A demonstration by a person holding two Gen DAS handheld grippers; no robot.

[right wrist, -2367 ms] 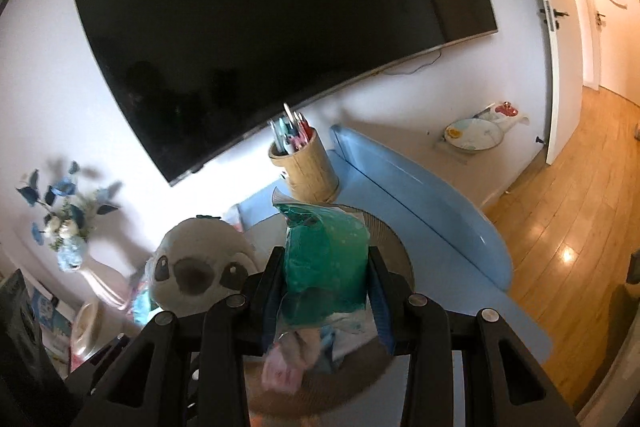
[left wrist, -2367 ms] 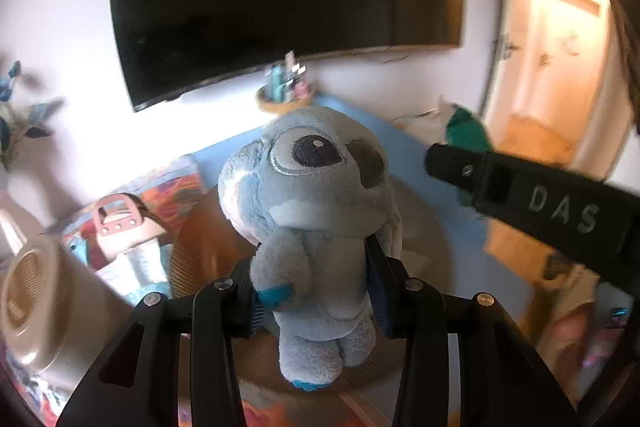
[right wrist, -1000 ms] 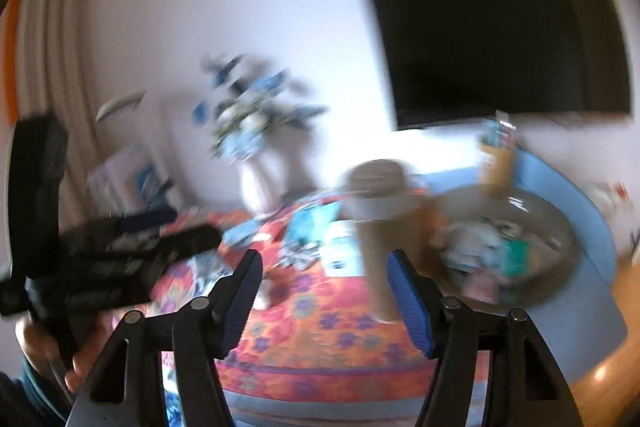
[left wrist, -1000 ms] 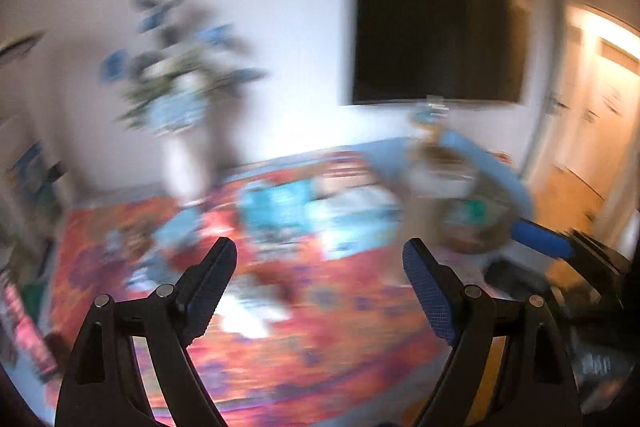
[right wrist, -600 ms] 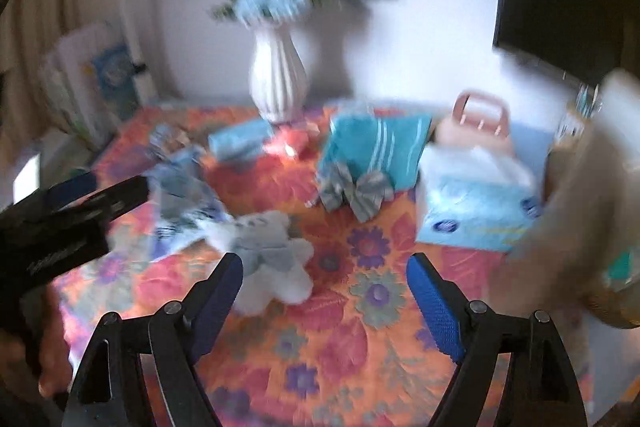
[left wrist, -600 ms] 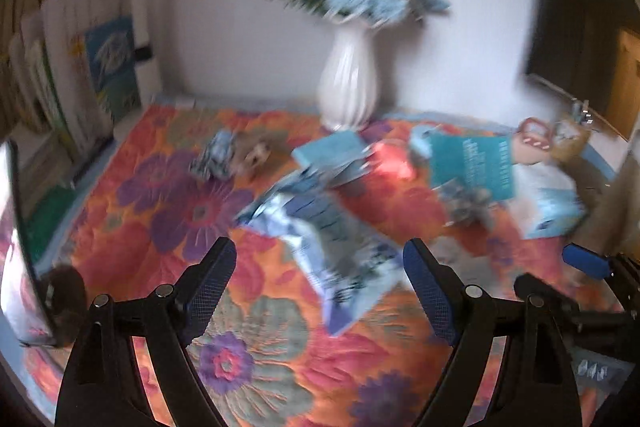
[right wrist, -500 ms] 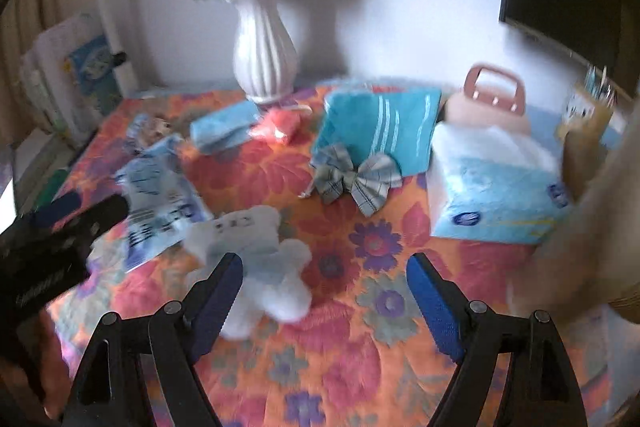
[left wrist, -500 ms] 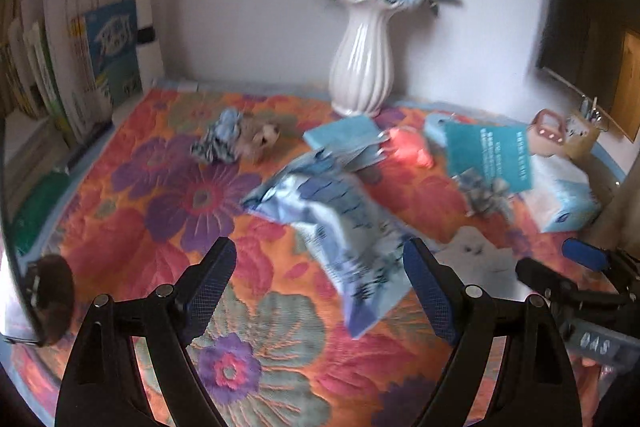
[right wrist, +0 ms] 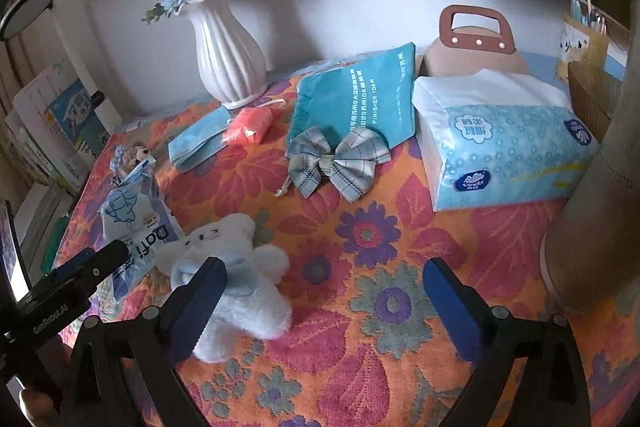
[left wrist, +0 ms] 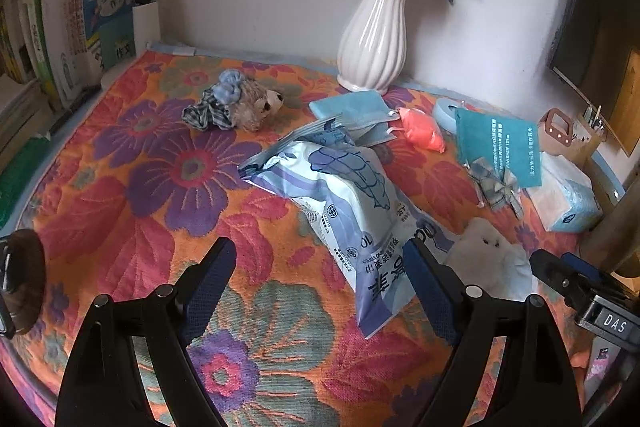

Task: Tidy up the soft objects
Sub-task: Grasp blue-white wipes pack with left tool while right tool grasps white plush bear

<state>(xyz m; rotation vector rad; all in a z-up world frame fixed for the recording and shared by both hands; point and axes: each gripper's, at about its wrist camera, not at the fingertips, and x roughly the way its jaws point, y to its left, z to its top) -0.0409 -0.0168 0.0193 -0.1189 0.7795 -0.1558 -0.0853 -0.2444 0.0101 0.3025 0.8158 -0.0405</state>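
Note:
My left gripper (left wrist: pixel 316 275) is open and hangs low over the floral cloth (left wrist: pixel 132 211). A blue-and-white soft pack (left wrist: pixel 348 199) lies just ahead, its near end reaching in between the fingers, untouched. My right gripper (right wrist: pixel 324 283) has its jaws opening. A white plush bear (right wrist: pixel 232 267) lies by its left finger, partly inside the gap and not pinched. Further back lie a plaid bow (right wrist: pixel 340 163), a teal drawstring bag (right wrist: pixel 360 99), an orange pouch (right wrist: pixel 248 121), blue face masks (right wrist: pixel 196 143) and a small brown plush (left wrist: pixel 248 103).
A white vase (left wrist: pixel 376 43) with blue flowers stands against the wall. A tissue pack (right wrist: pixel 500 147) and a pink handled basket (right wrist: pixel 472 31) sit at the right. A tan cylinder (right wrist: pixel 592 227) rises at the far right edge. Books (left wrist: pixel 80 23) lean at the left.
Both grippers let go of the grey plush and the green pouch they held, then swung left and down over the floral cloth. The right jaws have spread wider.

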